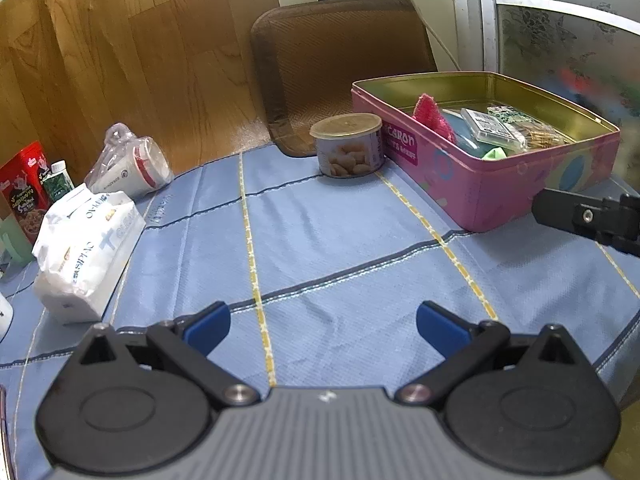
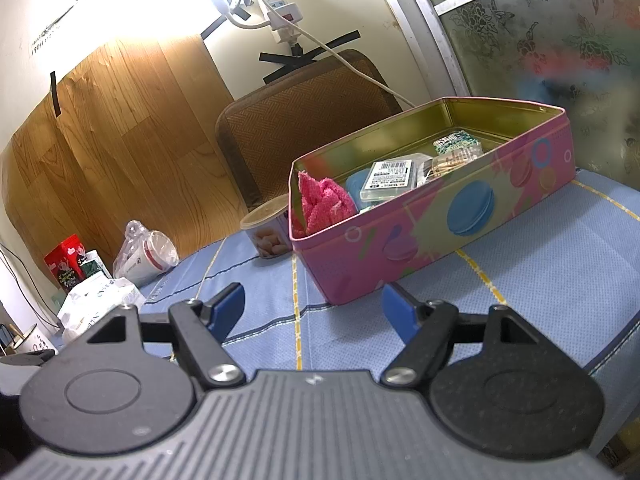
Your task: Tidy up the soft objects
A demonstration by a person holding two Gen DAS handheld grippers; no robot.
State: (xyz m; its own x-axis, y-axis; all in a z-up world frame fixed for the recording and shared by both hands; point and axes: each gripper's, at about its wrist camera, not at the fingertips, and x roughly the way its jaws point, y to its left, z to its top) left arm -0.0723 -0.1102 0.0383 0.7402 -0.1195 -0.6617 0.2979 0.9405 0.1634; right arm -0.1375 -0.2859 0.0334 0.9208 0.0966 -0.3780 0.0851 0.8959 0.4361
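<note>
Left wrist view: a counter under blue checked cloth carries a pink tin, lid off, the landmark for all else. Inside the tin a pink towel stands bunched at the end nearest a round can, which sits just beside the tin's short wall. Next in the tin come a blue lid or pouch, a clear plastic case, a patterned packet and what look like gold pins at the far end.

Well apart from the tin, toward the wood-panelled wall, lie a white soft pack, a bagged cup and a red box.

The left gripper hovers over bare cloth, jaws released and holding nothing. The right gripper faces the tin's near corner, jaws likewise spread and empty.

The soft pack looks like the likeliest remaining soft item. To lift it well, the left jaws should probably close across its narrow middle, squeezing gently so the wrapper gives without slipping, then carry it over the tin's rim and lower it beside the towel, clear of the hard case.
</note>
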